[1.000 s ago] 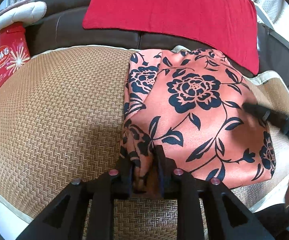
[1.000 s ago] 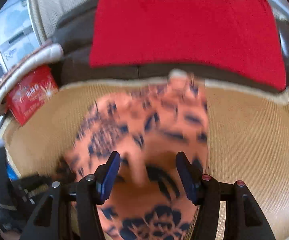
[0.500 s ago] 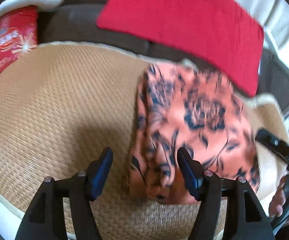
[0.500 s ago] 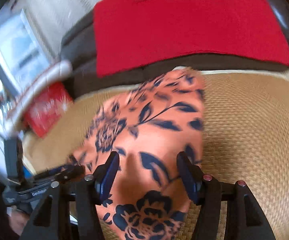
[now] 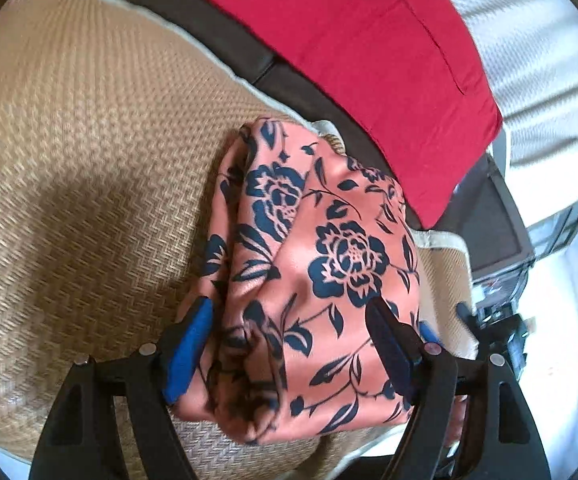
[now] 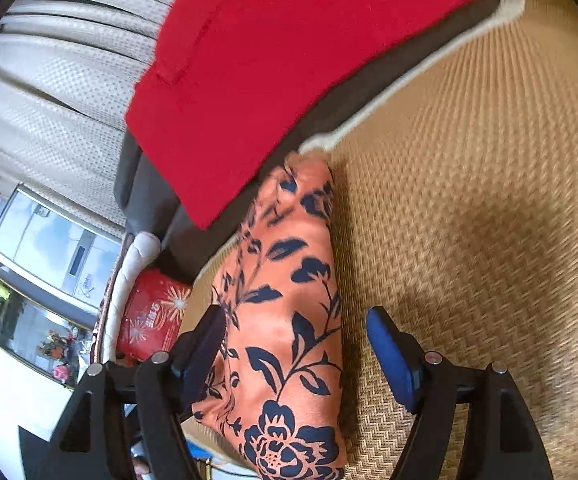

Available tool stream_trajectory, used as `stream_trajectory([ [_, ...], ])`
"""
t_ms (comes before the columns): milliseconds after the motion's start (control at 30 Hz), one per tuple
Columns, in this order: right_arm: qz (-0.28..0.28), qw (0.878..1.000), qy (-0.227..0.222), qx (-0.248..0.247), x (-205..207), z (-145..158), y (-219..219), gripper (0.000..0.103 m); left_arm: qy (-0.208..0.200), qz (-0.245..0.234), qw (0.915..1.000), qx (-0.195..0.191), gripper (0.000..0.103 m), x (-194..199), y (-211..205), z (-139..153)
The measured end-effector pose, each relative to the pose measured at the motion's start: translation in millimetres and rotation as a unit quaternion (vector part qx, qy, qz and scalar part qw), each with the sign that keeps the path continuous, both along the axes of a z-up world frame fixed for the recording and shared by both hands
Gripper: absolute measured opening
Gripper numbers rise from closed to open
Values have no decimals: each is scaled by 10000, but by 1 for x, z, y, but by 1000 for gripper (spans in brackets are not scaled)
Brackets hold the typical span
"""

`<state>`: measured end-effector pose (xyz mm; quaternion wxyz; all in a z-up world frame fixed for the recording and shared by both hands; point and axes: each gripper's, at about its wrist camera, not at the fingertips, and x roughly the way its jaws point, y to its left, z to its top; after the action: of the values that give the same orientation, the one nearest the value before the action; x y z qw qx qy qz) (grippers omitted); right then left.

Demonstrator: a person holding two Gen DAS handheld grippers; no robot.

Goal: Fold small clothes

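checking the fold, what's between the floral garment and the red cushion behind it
In the right wrist view, a dark brown strip of sofa separates the floral garment from the red cushion, plus the woven mat's pale edging.

A small satiny orange garment printed with dark navy roses and leaves (image 5: 329,264) lies folded into a compact bundle on the woven tan mat, its far end near the mat's pale edge. Its left side (in the left wrist view) shows stacked, slightly rumpled layers; the top panel lies fairly smooth.

A home living room: sofa (image 5: 297,76), red cushion (image 6: 289,60), curtains (image 6: 69,80).
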<state>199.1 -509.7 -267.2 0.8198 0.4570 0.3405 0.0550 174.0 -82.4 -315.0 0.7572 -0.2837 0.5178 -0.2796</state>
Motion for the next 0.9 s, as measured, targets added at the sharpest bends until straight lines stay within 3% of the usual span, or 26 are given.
stream_trajectory([
  [133, 66, 9998, 173, 57, 16, -10, 8, 77, 55, -75, 9994, -332, 78, 9, -3, -2],
  [433, 412, 9985, 350, -54, 53, -25, 36, 77, 58, -249, 9978, -611, 76, 38, -32, -13],
  [500, 553, 9976, 370, -186, 61, -25, 48, 77, -13, -313, 9973, -667, 69, 36, -33, -9],
  [567, 635, 9965, 357, -420, 66, -24, 59, 77, -86, -429, 9970, -630, 55, 35, -40, -6],
  [700, 656, 9940, 323, -814, 72, -21, 75, 74, -299, -564, 9966, -517, 34, 33, -57, 1],
  [900, 746, 9910, -117, -1109, 66, -1, 83, 53, -954, -844, 9901, -595, 23, 19, -78, 29],
])
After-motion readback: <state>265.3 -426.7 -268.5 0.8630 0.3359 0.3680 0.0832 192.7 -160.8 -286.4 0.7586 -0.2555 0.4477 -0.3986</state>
